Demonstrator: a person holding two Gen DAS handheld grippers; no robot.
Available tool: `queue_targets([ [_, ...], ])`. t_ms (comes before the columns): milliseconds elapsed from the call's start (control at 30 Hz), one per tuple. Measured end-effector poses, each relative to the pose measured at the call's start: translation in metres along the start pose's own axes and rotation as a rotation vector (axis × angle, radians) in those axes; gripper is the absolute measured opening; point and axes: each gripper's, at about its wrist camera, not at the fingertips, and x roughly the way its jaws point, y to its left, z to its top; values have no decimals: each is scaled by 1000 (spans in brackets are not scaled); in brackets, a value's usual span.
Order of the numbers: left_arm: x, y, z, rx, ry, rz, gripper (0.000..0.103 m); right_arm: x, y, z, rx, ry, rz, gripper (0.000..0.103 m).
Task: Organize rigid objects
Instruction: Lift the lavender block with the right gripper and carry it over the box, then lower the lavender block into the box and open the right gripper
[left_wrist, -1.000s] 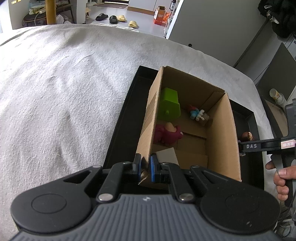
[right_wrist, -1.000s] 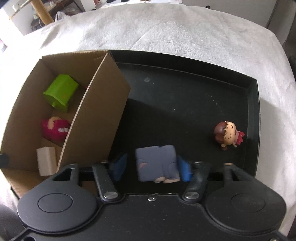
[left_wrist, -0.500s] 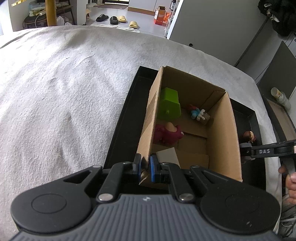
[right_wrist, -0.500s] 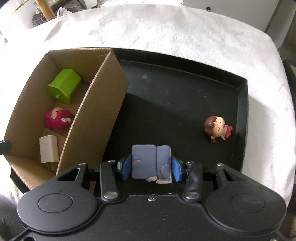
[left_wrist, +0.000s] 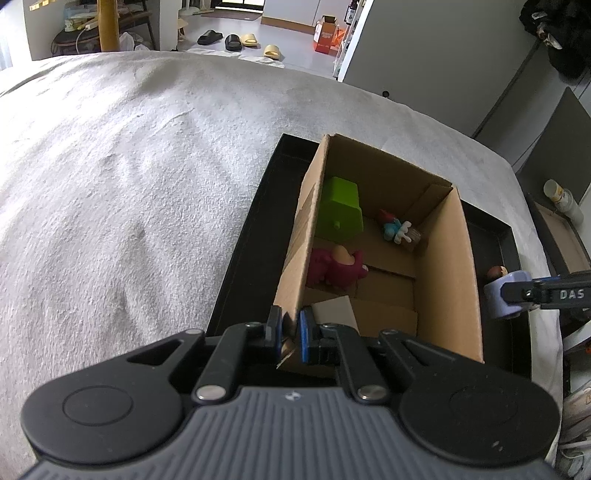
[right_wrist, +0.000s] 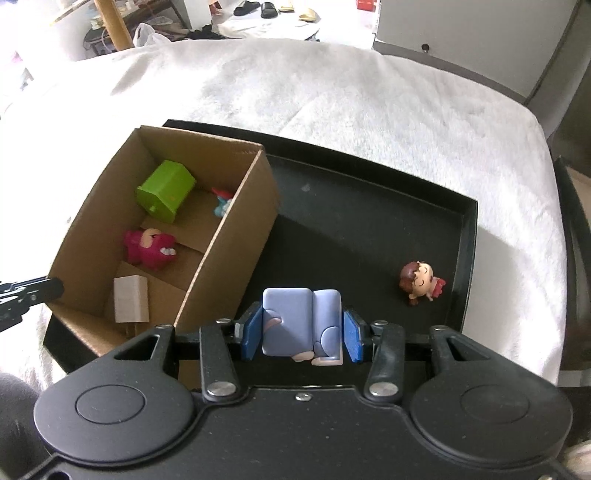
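Observation:
A cardboard box (left_wrist: 454, 273) (right_wrist: 236, 236) stands on a black tray (right_wrist: 369, 206) (left_wrist: 251, 236). My left gripper (left_wrist: 289, 336) is shut on the box's near left wall corner. In the box lie a green block (left_wrist: 340, 208) (right_wrist: 166, 191), a magenta figure (left_wrist: 334, 266) (right_wrist: 151, 249), a small blue-and-white figure (left_wrist: 397, 229) (right_wrist: 221, 206) and a beige block (right_wrist: 130, 300) (left_wrist: 332, 308). My right gripper (right_wrist: 301, 334) is shut on a lavender blue toy (right_wrist: 301, 319) (left_wrist: 502, 295), held above the tray right of the box. A brown-haired doll (right_wrist: 421, 282) lies on the tray's right side.
The tray rests on a white textured cloth (left_wrist: 129, 184) (right_wrist: 351, 96). Beyond the far edge are a floor with slippers (left_wrist: 240, 38), a wooden post (left_wrist: 107, 22) and grey cabinets (left_wrist: 424, 55). A small bottle (left_wrist: 561, 199) stands off to the right.
My right gripper closed on the lavender toy and lifted it up from the tray. The left gripper stayed clamped on the box wall.

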Motion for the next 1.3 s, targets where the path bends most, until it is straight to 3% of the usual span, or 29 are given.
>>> queue_targets([
  [400,0,0,-1,-6,-4,0,8,-28,12,9,-46,-40,13,44],
  [800,0,8,-1,-26,-4,-35,8,-46,42,39,-93,-105,44,44],
  [1300,3,13,0,-23,6,-65,8,-20,90,58,-160,-73,67,44],
])
